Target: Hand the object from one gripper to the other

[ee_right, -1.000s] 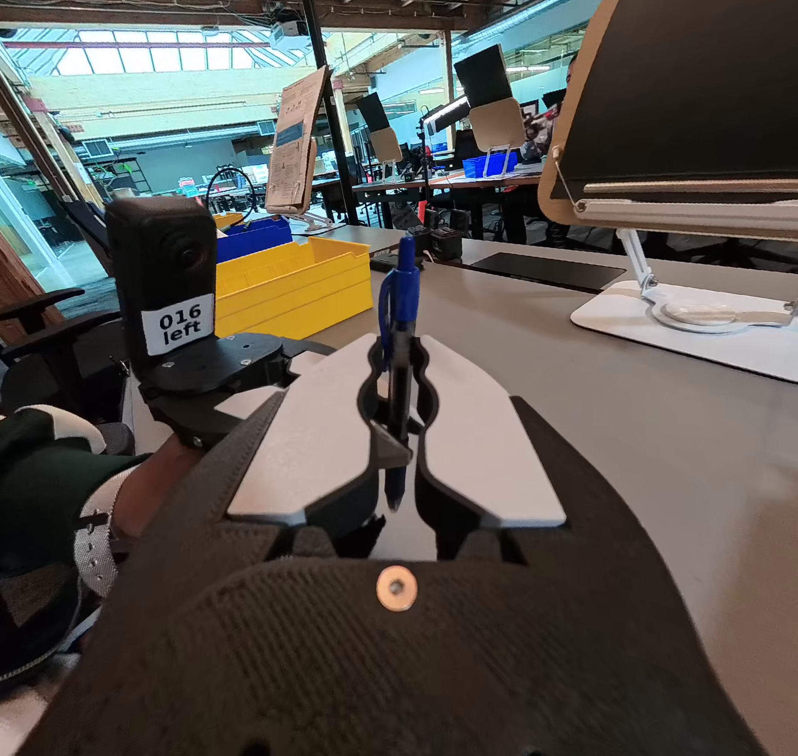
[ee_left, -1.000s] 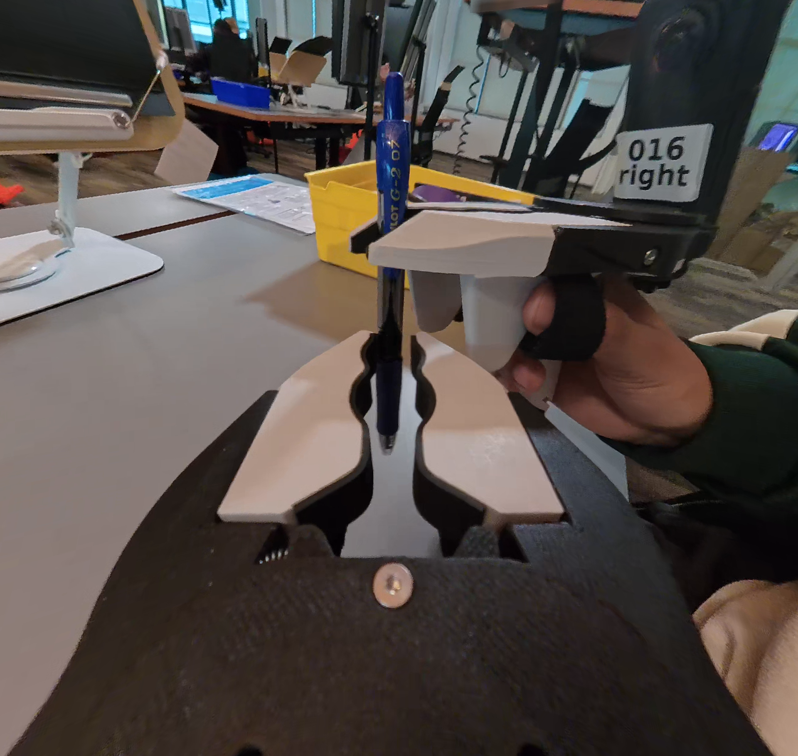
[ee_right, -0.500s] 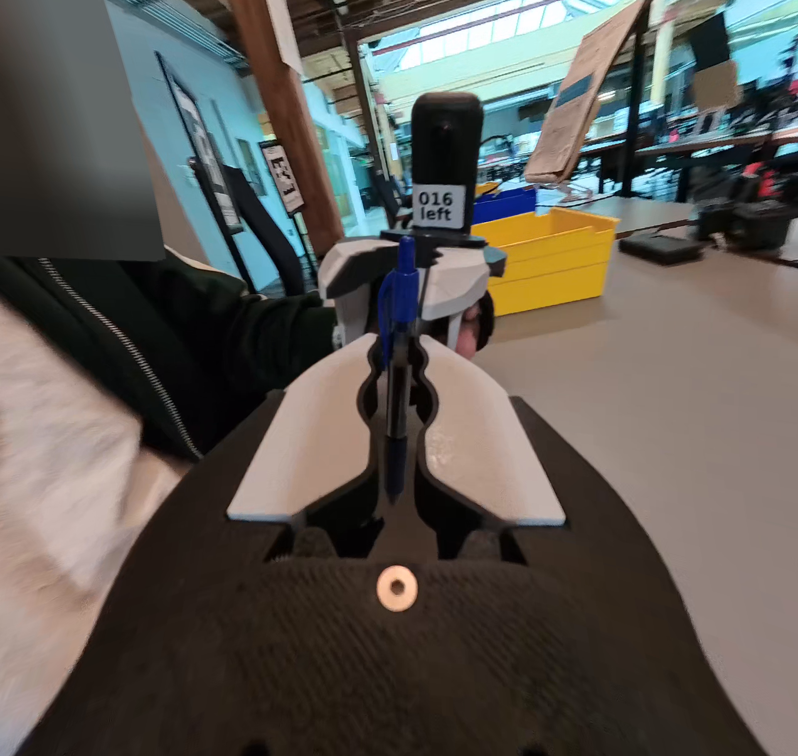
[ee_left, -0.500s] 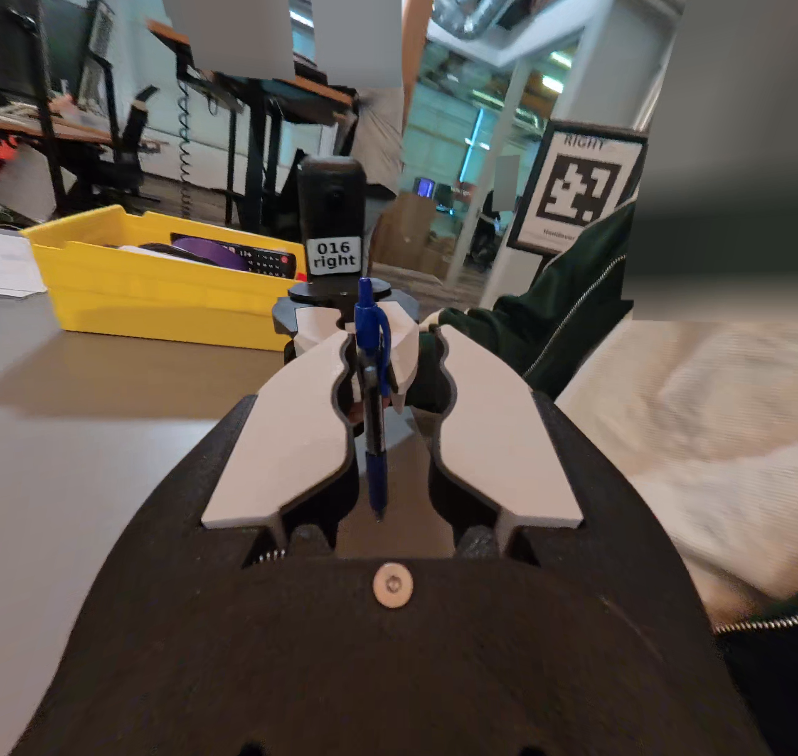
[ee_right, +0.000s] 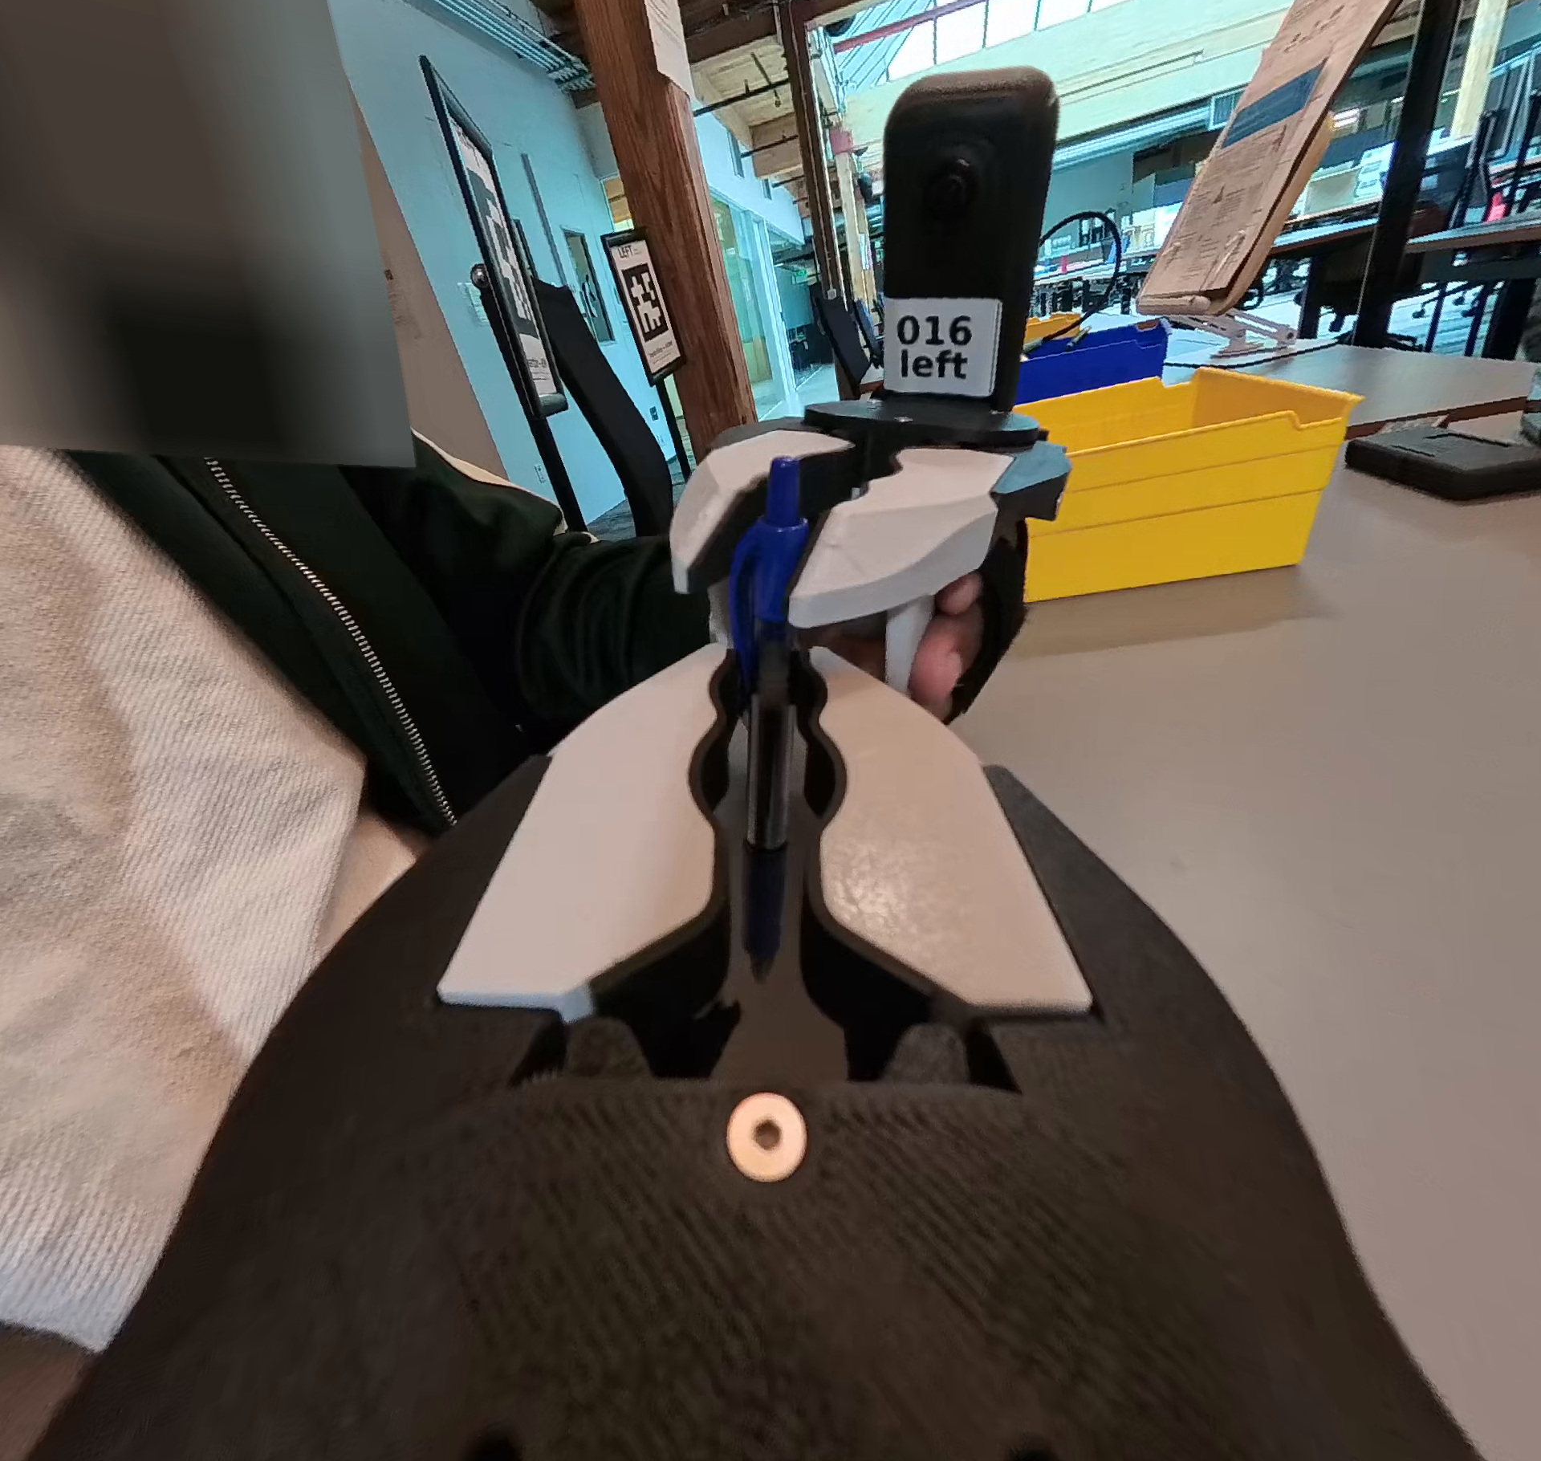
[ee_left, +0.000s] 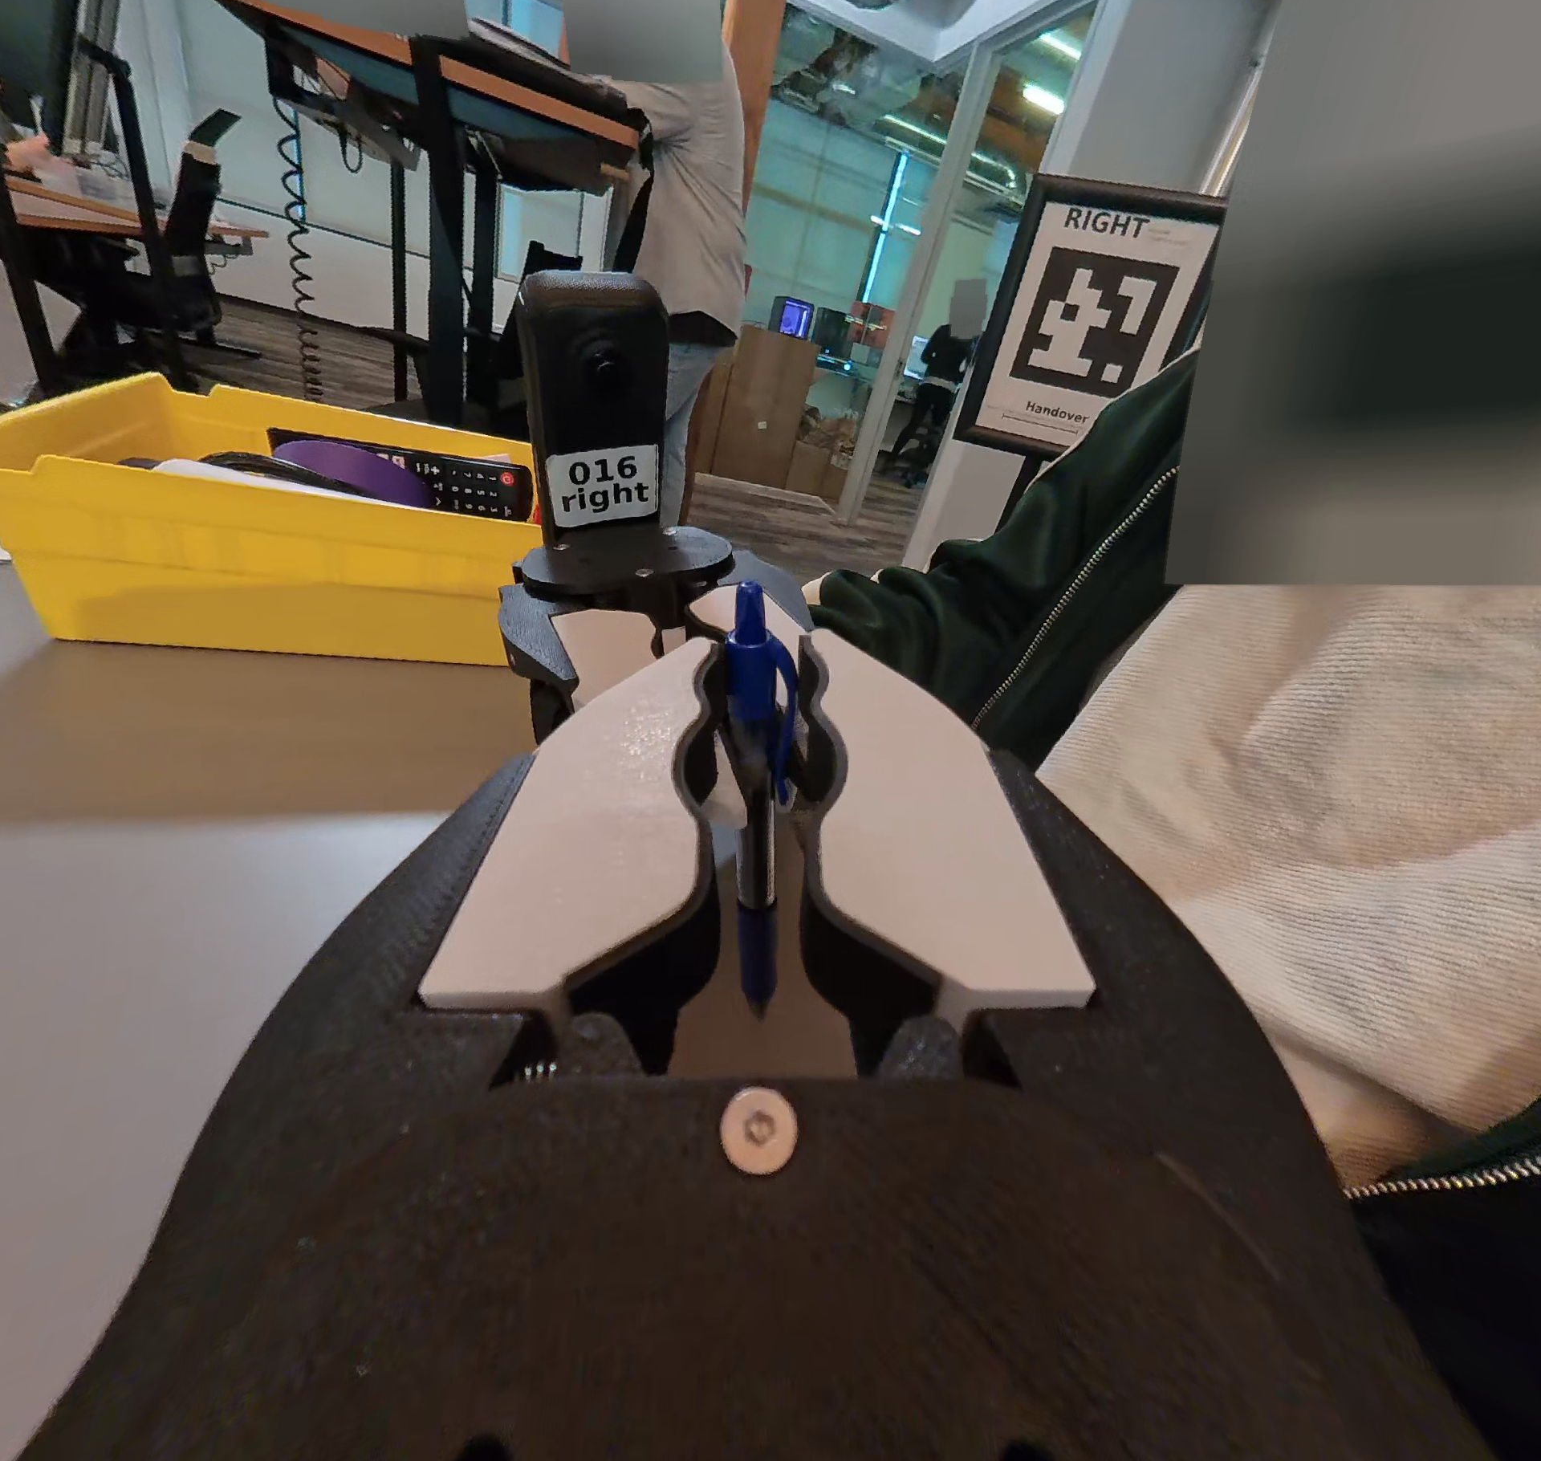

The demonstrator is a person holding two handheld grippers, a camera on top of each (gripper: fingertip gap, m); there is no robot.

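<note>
Both grippers have swung to face each other; the right gripper (ee_right: 760,720) is clenching the pen (ee_right: 763,762) while the left gripper (ee_left: 755,695) is closing in, grip unclear.

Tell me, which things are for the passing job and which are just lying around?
For the job:
blue pen
left gripper
right gripper

Just lying about:
yellow bin on the table
remote control inside that bin
blue bin farther off
</note>
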